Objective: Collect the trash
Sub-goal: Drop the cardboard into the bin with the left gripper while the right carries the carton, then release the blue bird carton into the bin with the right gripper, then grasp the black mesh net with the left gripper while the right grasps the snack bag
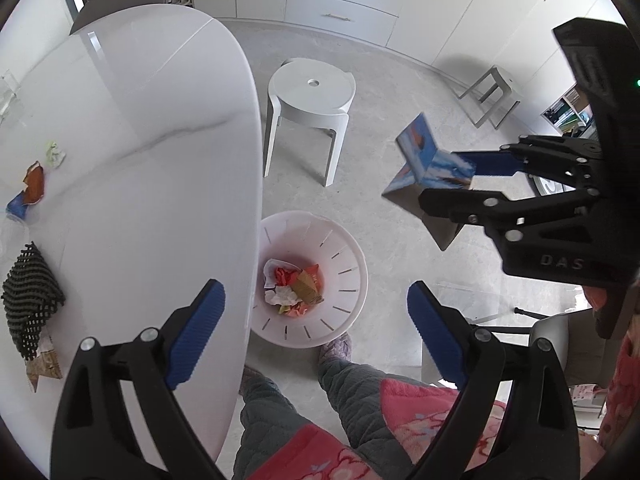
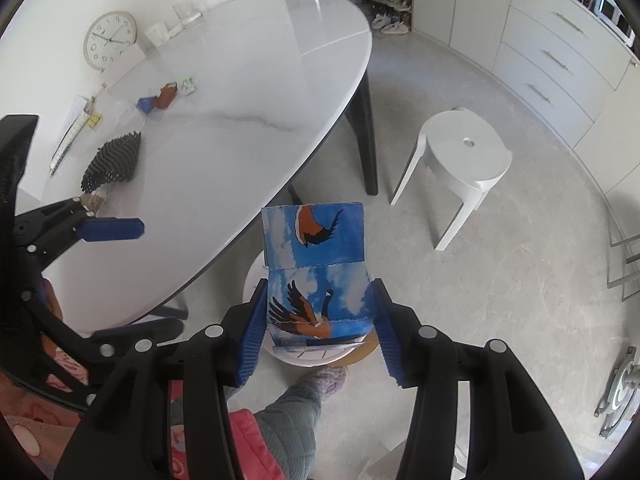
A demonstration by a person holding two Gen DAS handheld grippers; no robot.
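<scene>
The right claw (image 2: 318, 334) grips a blue bird-printed carton (image 2: 316, 276) above the floor, near the white bin (image 1: 316, 240) beside the surface (image 1: 160, 140) edge. The left claw (image 1: 316, 332) hangs spread wide, holding nothing.

A pale grey floor (image 2: 500, 280) is seen across the right half of the right wrist view. A white oval desk (image 2: 248, 92) with grey veining fills the upper left, carried on dark legs (image 2: 366, 136). A white stool (image 2: 464, 160) is placed at right of centre. Pale drawer cabinets (image 2: 560, 60) line the upper right. A round clock (image 2: 110, 39) is seen at upper left.
</scene>
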